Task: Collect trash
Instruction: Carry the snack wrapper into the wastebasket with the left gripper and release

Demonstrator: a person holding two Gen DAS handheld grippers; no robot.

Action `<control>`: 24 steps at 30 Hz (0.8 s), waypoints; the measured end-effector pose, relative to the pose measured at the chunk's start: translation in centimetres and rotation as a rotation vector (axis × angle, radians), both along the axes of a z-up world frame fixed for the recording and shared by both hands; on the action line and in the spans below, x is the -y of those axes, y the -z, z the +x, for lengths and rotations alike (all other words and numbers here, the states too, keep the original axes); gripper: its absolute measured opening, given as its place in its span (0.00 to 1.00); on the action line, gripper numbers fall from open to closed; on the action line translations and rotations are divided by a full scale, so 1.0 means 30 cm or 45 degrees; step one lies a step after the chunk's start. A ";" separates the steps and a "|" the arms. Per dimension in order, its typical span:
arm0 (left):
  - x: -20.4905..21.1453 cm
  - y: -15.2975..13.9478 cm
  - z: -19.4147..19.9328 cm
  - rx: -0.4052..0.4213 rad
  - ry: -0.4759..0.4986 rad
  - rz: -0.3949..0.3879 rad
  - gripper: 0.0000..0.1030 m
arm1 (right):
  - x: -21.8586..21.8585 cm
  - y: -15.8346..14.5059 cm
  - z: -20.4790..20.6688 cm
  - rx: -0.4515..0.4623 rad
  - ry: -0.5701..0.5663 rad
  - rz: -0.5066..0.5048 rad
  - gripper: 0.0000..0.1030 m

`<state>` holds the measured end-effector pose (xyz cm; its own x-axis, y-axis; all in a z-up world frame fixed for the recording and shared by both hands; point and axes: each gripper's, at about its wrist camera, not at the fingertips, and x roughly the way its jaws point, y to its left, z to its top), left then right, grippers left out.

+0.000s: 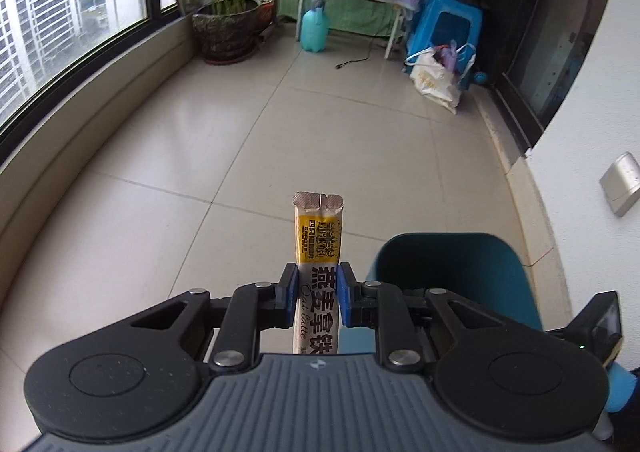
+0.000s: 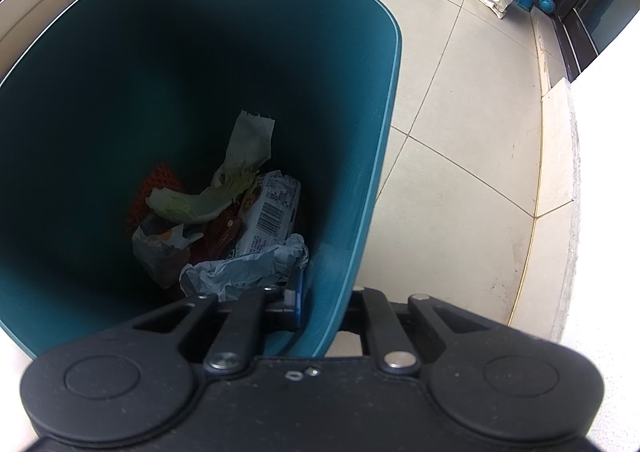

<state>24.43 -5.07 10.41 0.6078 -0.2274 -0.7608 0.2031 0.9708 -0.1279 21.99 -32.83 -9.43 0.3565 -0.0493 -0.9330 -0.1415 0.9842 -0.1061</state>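
Your left gripper is clamped on an oat latte sachet, pinched about mid-length with its torn top standing up past the fingertips. The teal trash bin sits just to its right on the tiled floor. Your right gripper grasps the bin's near wall, one finger inside and one apparently outside, though the outer finger is hidden. Hold the bin steady, carry the sachet over the rim until it hangs above the cabbage leaf and wrappers, then release well inside, not at the edge.
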 end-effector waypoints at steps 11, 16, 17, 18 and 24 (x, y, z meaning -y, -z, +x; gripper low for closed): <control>0.391 0.139 0.057 -0.092 0.308 -0.059 0.19 | -0.003 -0.005 -0.003 0.003 0.000 0.002 0.09; 0.491 0.358 0.127 -0.243 0.307 0.042 0.19 | -0.004 -0.005 -0.003 0.004 0.006 0.006 0.09; 0.503 0.405 0.140 -0.277 0.311 0.066 0.19 | -0.005 -0.005 -0.003 0.005 0.006 0.007 0.09; 0.513 0.450 0.156 -0.314 0.299 0.092 0.19 | -0.005 -0.005 -0.003 0.005 0.006 0.007 0.09; 0.584 0.648 0.205 -0.487 0.314 0.217 0.19 | -0.015 -0.009 0.005 0.007 0.008 0.015 0.09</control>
<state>30.59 -22.58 -9.04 0.2212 -0.1826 -0.9580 0.3993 0.9132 -0.0819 22.16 -32.38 -9.15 0.3610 -0.0408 -0.9317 -0.1346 0.9863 -0.0953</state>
